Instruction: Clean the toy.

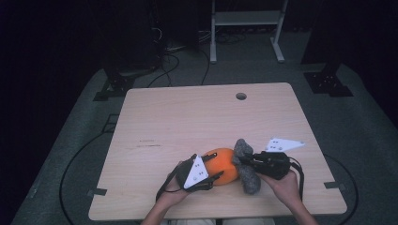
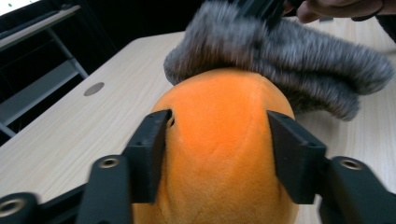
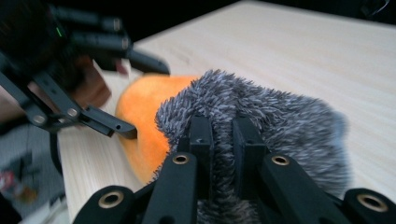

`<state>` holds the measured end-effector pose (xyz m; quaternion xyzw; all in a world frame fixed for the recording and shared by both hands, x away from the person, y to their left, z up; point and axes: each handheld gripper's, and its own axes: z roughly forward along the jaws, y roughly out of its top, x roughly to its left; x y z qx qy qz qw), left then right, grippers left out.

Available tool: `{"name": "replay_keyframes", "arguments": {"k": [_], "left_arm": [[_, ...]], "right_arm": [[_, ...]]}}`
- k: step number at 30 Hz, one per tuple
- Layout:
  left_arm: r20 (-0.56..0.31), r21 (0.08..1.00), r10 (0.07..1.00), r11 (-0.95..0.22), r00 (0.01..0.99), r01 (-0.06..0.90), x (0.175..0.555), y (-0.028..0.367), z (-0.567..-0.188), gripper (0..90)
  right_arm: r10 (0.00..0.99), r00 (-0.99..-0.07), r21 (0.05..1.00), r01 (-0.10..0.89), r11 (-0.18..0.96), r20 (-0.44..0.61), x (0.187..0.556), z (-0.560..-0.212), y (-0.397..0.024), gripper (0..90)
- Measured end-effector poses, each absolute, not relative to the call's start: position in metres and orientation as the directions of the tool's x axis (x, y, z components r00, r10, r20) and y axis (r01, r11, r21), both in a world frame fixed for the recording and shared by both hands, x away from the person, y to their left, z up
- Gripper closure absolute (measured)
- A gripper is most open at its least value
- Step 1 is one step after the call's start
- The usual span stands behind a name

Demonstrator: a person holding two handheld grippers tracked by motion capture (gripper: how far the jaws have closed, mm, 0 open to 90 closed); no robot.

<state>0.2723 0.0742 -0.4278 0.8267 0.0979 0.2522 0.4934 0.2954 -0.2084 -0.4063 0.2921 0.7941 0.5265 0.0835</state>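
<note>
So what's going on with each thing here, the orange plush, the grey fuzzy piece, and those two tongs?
Orange plush: lying on the table, held on both sides.
Grey fuzzy piece: pinched, touching the orange plush's far end.
Left tongs: closed on the orange plush, one jaw each side.
Right tongs: squeezed nearly shut on the grey fuzzy piece.
Table: light wood, one round hole near its far edge.

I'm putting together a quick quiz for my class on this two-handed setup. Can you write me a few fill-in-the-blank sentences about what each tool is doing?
1. The left tool has its jaws on either side of a plush thing coloured ____.
2. The right tool is pinching a furry piece coloured ____.
3. The furry piece lies against the plush thing on a ____ table.

Missing words: orange; grey; wooden
</note>
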Motion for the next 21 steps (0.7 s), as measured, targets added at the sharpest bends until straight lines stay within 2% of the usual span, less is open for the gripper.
{"name": "replay_keyframes", "arguments": {"k": [2,3,6,10,12,16,21], "left_arm": [[0.2,0.901,0.45,-0.434,0.87,0.017,0.28,0.08,-0.433,18.1],[0.162,0.901,0.464,-0.429,0.871,0.061,0.283,0.082,-0.434,14.6],[0.107,0.905,0.502,-0.406,0.858,0.125,0.287,0.084,-0.437,17.5],[0.15,0.897,0.479,-0.433,0.865,0.084,0.282,0.083,-0.438,27.4],[0.166,0.894,0.455,-0.444,0.875,0.061,0.28,0.084,-0.438,30.9],[0.207,0.888,0.415,-0.46,0.886,0.008,0.277,0.083,-0.44,31.3],[0.194,0.889,0.402,-0.458,0.895,0.013,0.28,0.088,-0.442,30.2]], "right_arm": [[0.527,-0.825,0.871,0.399,0.288,0.204,0.297,-0.419,-0.201,80.2],[0.52,-0.829,0.87,0.399,0.289,0.208,0.296,-0.42,-0.2,80.2],[0.531,-0.823,0.866,0.405,0.295,0.204,0.296,-0.422,-0.206,80.2],[0.572,-0.786,0.838,0.462,0.29,0.236,0.302,-0.428,-0.22,80.5],[0.578,-0.784,0.856,0.443,0.266,0.226,0.299,-0.421,-0.223,80.5],[0.524,-0.821,0.89,0.393,0.233,0.226,0.292,-0.405,-0.214,80.5],[0.488,-0.859,0.872,0.352,0.34,0.156,0.289,-0.413,-0.189,80.4]]}}
